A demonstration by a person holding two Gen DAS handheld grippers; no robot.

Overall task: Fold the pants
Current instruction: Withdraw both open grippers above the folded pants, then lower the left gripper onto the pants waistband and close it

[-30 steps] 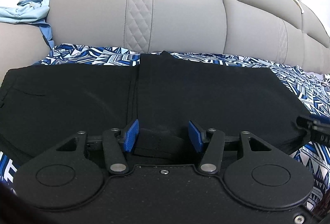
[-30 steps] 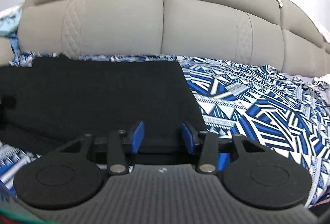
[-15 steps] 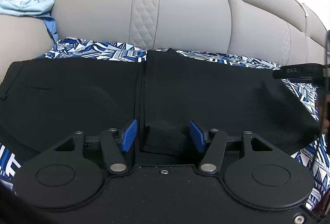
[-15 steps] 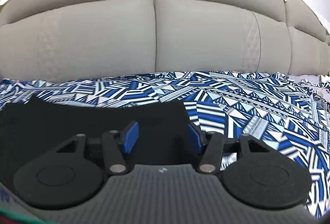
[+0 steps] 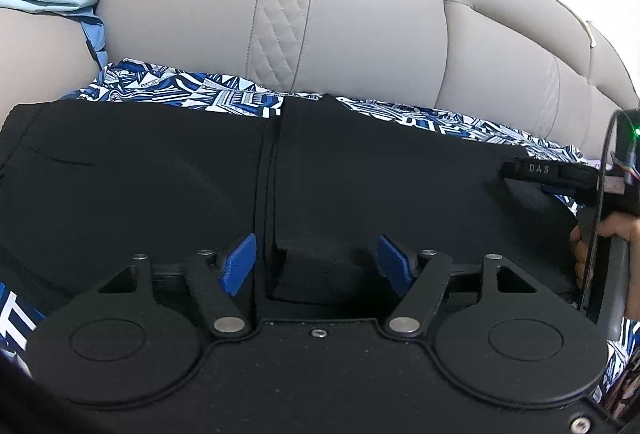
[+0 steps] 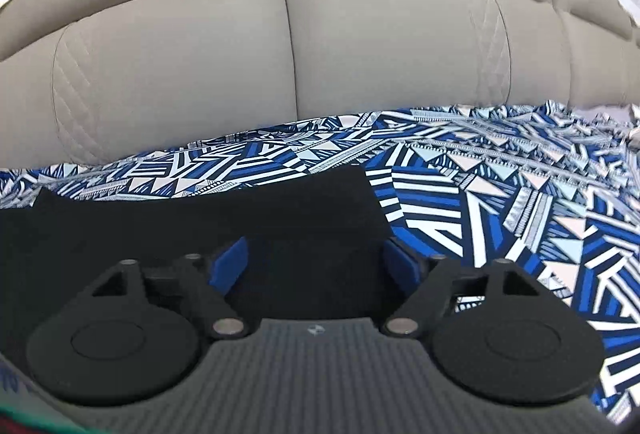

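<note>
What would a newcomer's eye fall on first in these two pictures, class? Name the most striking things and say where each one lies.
The black pants come first, spread flat across the middle with a fold seam running down their centre. Beneath them the blue-and-white patterned sheet stands out, stretching away to the right, with the grey padded headboard filling the background. In the foreground, the left tool straddles a thick fold of the pants, its jaws opening and its blue pads clear of the cloth.

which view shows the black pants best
The left wrist view: the black pants spread across nearly the whole frame on the patterned sheet, with the overlapping fold edge down the middle visible. The right wrist view shows only one end of the pants, partly hidden behind its own hand-held gripper.
</note>
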